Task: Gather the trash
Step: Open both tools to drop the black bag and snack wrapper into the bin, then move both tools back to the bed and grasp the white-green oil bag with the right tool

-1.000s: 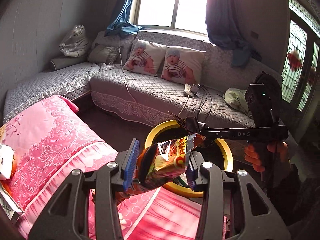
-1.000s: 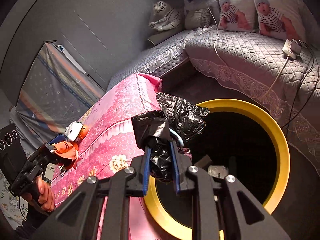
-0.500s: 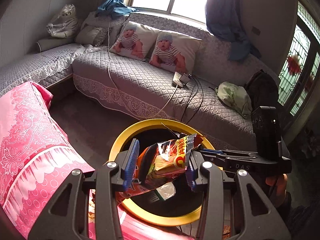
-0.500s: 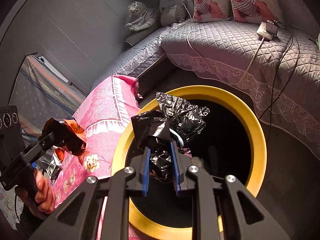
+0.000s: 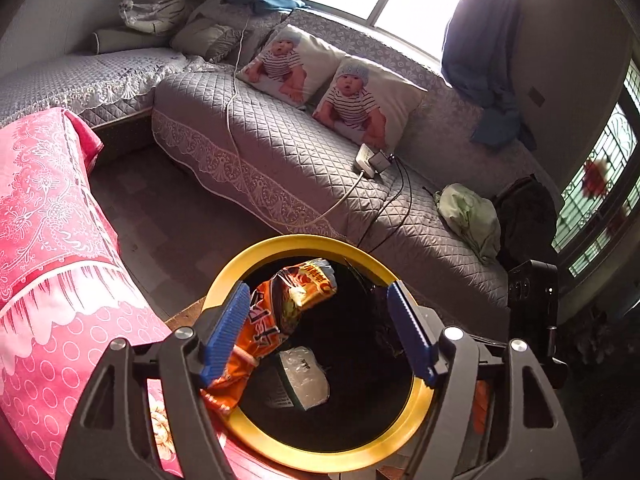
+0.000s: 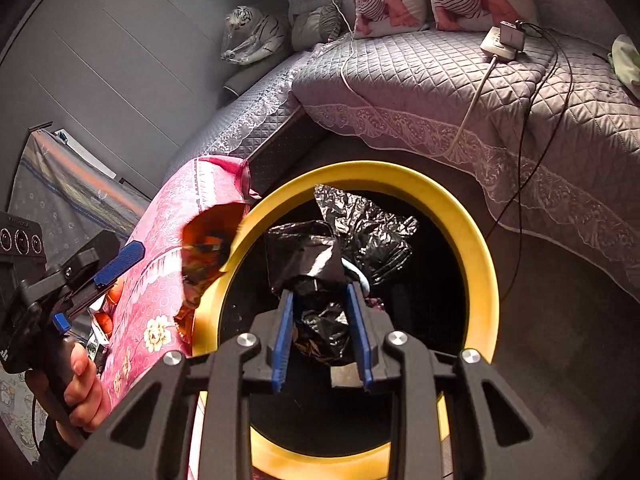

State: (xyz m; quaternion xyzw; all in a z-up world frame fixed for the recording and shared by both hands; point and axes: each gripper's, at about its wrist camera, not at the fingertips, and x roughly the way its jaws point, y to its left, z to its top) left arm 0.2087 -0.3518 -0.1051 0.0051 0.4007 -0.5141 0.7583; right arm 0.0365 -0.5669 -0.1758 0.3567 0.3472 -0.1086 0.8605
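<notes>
Over the round bin with the broad yellow rim (image 5: 416,400), which stands on the floor between the pink floral-covered table (image 5: 48,240) and the grey quilted sofa (image 5: 300,160), both grippers now hang with their loads — a second ago they were short of it, over the table's edge. The left gripper (image 5: 320,328) has gone from a firm pinch to widely spread fingers and is opening further; the crinkled orange snack wrapper (image 5: 280,312) leans against the left blue pad only, its upper end already over the bin's dark mouth, so it looks released and about to drop. The right gripper (image 6: 322,336) is also opening, though far less: the crumpled black plastic bag (image 6: 340,248) sits between its narrowly parted pads — whether they grip it cannot be told. Both pieces of trash seem a moment from being binned. A clear wrapper (image 5: 306,376) lies inside.
</notes>
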